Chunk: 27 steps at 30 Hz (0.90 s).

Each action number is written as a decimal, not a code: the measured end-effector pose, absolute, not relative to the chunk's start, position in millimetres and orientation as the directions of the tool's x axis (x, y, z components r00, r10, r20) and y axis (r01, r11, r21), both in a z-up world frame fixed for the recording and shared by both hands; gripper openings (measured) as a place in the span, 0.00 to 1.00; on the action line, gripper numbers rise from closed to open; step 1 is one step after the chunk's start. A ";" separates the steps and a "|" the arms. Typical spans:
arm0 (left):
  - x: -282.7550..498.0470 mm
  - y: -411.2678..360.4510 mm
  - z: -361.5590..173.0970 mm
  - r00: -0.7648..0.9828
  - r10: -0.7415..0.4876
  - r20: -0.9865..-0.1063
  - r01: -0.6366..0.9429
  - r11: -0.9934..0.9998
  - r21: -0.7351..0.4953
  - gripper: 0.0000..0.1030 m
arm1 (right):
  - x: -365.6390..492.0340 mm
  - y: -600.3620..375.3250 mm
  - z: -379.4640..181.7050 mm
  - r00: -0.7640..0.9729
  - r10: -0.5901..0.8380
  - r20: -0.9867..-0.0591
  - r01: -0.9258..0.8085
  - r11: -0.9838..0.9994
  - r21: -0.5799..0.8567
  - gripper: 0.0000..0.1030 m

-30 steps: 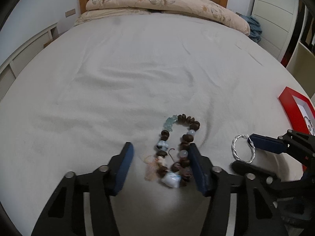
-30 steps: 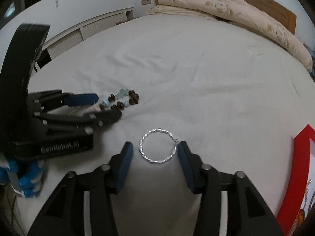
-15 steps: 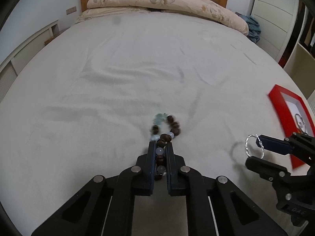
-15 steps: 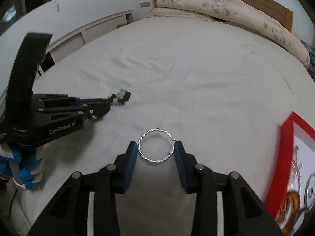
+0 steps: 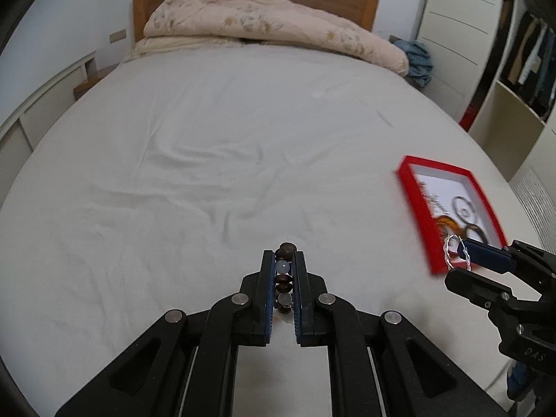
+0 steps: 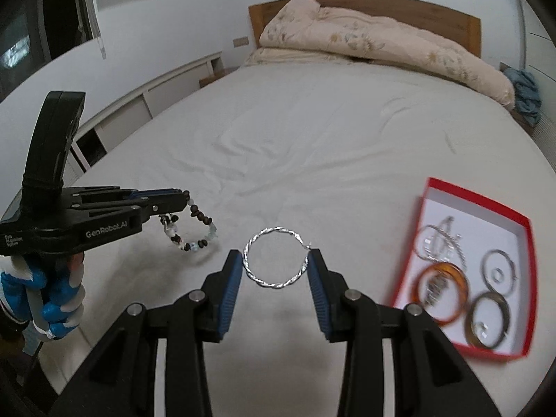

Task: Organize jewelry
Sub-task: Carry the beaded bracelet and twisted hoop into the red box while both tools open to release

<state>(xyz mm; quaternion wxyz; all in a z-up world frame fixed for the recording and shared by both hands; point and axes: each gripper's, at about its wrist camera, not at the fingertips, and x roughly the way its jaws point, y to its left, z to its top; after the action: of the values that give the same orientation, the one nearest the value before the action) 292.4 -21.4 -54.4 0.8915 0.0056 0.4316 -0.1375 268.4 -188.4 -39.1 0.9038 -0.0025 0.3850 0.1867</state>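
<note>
My left gripper (image 5: 283, 255) is shut on a bracelet of brown and pale beads (image 5: 283, 278), lifted above the white bed sheet (image 5: 208, 160). In the right wrist view the bracelet (image 6: 194, 226) hangs in a loop from the left gripper (image 6: 184, 196). My right gripper (image 6: 276, 260) is shut on a twisted silver hoop (image 6: 276, 262), pads pressing its two sides. The hoop (image 5: 457, 253) also shows at the right in the left wrist view, in front of the red box. The red box (image 6: 521, 316) lies to the right and holds several rings and hoops.
A folded floral duvet (image 5: 271, 31) lies at the wooden headboard (image 5: 347, 0). A blue cloth (image 5: 417, 59) sits at the far right corner. White wardrobe doors (image 5: 458, 34) stand to the right. A person's blue-gloved hand (image 6: 52, 299) holds the left gripper.
The left gripper closed on the beaded bracelet and lifted it off the sheet. The right gripper rose with the silver hoop and both swung rightward, bringing the red box into fuller view.
</note>
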 end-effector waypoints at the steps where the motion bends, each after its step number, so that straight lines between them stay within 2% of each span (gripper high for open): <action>1: 288.0 -26.9 -49.0 0.593 -0.243 -0.768 0.258 0.960 -0.105 0.09 | 264.3 -193.1 -35.4 0.639 0.335 -0.692 -0.334 0.932 0.142 0.35; 8: 262.2 -80.6 -17.9 0.602 -0.287 -0.745 0.336 0.938 -0.090 0.09 | 221.5 -240.4 -19.3 0.681 0.298 -0.669 -0.265 0.952 0.155 0.35; 16: 264.2 -163.9 -9.5 0.564 -0.366 -0.741 0.452 0.887 -0.094 0.09 | 204.6 -318.8 -19.8 0.709 0.216 -0.671 -0.151 0.976 0.154 0.35; 22: 289.2 -228.2 -22.0 0.519 -0.403 -0.754 0.526 0.846 -0.090 0.09 | 231.8 -367.5 -31.1 0.712 0.161 -0.684 -0.097 0.987 0.131 0.35; 27: 317.1 -266.0 -39.9 0.504 -0.388 -0.772 0.542 0.837 -0.067 0.09 | 269.7 -389.0 -46.4 0.698 0.152 -0.699 -0.088 0.988 0.127 0.35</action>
<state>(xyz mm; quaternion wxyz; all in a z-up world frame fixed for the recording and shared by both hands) 317.1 -266.0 -39.9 0.8621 0.0923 0.4189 -0.2697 269.7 -389.0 -46.4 0.9205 0.0418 0.3829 0.0652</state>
